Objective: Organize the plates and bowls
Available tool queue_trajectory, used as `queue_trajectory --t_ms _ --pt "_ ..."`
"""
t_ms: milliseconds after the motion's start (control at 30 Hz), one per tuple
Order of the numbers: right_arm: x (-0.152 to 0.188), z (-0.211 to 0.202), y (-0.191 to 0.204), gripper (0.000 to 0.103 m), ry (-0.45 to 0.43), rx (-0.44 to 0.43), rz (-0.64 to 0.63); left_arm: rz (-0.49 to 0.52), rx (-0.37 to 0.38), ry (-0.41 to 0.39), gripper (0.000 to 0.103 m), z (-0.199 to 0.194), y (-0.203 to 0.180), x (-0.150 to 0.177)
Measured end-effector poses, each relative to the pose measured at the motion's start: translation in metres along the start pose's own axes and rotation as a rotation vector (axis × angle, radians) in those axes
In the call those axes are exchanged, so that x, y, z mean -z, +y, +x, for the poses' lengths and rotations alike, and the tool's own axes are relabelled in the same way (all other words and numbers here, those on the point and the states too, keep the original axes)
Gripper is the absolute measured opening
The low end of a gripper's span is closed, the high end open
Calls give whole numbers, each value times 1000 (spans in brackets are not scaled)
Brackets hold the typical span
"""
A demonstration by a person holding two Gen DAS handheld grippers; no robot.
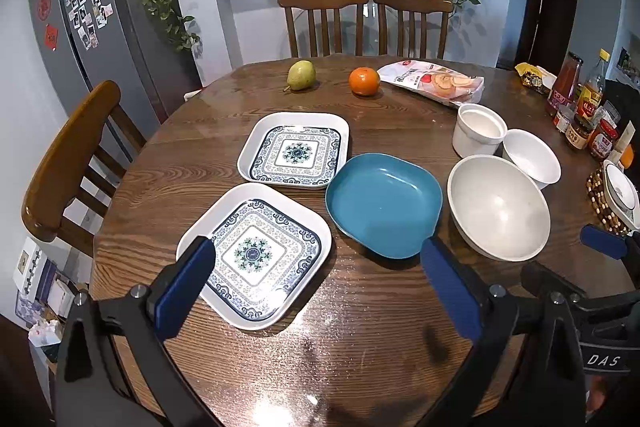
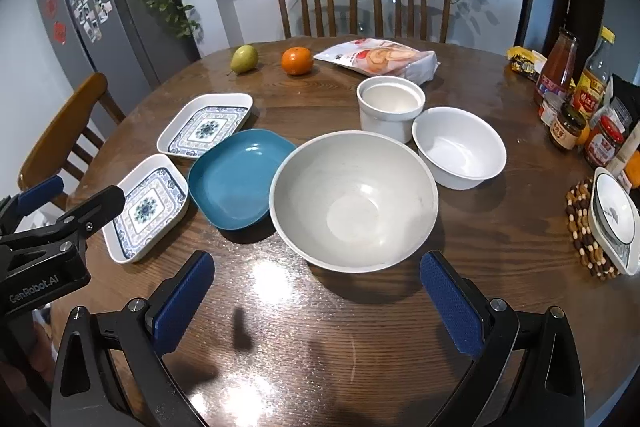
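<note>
Two claws, left claw (image 1: pixel 316 291) and right claw (image 2: pixel 316 303), gape empty. We judge the large white bowl (image 2: pixel 354 201), mid-frame on the worktop (image 2: pixel 360 347), rigid, slick, breakable; we'd pinch its near rim.

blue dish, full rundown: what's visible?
The blue dish is a shallow, rounded-square plate, teal inside and out, glossy like glazed ceramic or melamine; which one cannot be told. It is empty and sits upright and flat on the table, between the near patterned plate and the big white bowl. Whether it touches either is unclear. No gripper touches it.
</note>
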State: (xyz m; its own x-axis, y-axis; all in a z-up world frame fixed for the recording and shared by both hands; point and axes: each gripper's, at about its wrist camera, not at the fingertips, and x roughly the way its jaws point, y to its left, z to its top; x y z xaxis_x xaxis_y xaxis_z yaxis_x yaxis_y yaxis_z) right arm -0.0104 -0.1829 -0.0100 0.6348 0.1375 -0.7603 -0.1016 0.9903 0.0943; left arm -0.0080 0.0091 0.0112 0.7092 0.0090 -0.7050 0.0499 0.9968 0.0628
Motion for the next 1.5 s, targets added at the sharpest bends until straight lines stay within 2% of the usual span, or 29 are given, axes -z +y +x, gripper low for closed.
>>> queue_trajectory --t_ms 700,1500 --pt "-1 2 6 103 3 -2 4 19 17 -10 102 6 7 -1" --pt "5 8 33 103 9 6 21 40 47 -4 102 10 22 1"
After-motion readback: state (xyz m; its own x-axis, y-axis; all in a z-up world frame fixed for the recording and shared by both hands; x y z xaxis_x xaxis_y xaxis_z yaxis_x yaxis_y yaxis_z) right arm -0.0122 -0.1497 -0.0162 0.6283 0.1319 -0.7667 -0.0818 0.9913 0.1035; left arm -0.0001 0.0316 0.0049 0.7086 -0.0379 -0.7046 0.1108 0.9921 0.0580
